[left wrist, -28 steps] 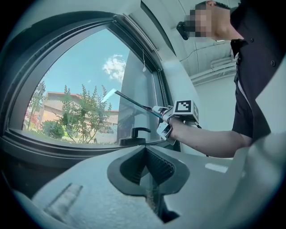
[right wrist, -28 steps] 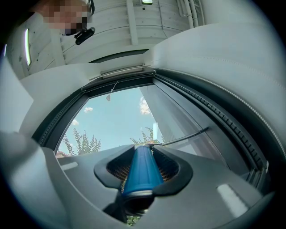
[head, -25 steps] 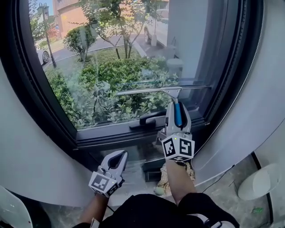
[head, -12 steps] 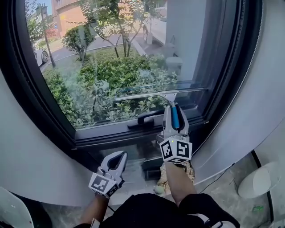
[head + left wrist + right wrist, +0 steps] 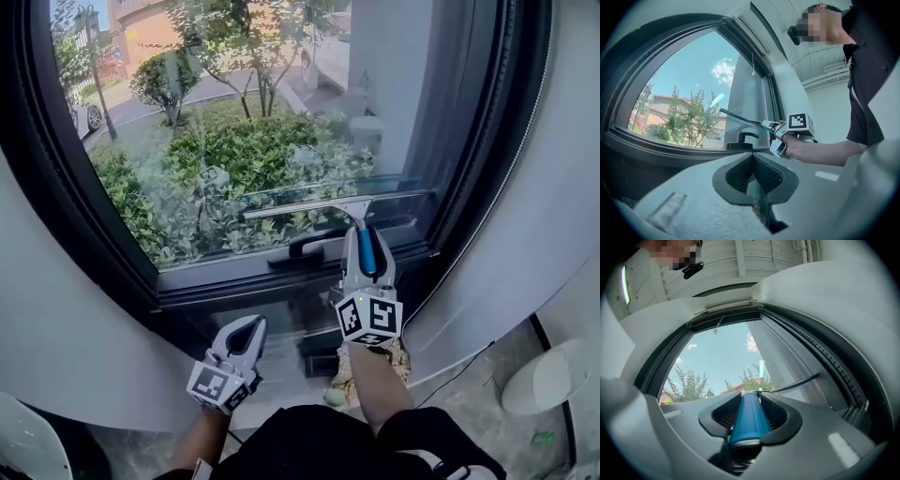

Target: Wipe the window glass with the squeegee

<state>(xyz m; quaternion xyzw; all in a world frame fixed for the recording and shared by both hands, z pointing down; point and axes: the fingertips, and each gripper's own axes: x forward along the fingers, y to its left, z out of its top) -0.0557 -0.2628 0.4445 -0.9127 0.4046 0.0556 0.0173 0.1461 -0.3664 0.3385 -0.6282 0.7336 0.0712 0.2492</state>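
Observation:
The squeegee (image 5: 364, 246) has a blue handle and a long metal blade (image 5: 333, 203) lying across the lower part of the window glass (image 5: 253, 122). My right gripper (image 5: 367, 251) is shut on the blue handle (image 5: 747, 418), just above the bottom frame. In the left gripper view the squeegee blade (image 5: 740, 118) slants against the pane. My left gripper (image 5: 242, 337) hangs low and to the left, below the sill, jaws nearly together with nothing in them.
A black window handle (image 5: 305, 249) sits on the bottom frame (image 5: 234, 277), left of the squeegee. Dark window frame (image 5: 478, 159) runs up the right side. A white wall curves below left, and a tiled floor (image 5: 469, 412) lies at right.
My right gripper has drawn the squeegee down the glass, from mid-pane toward the bottom frame. The left gripper has stayed where it was.

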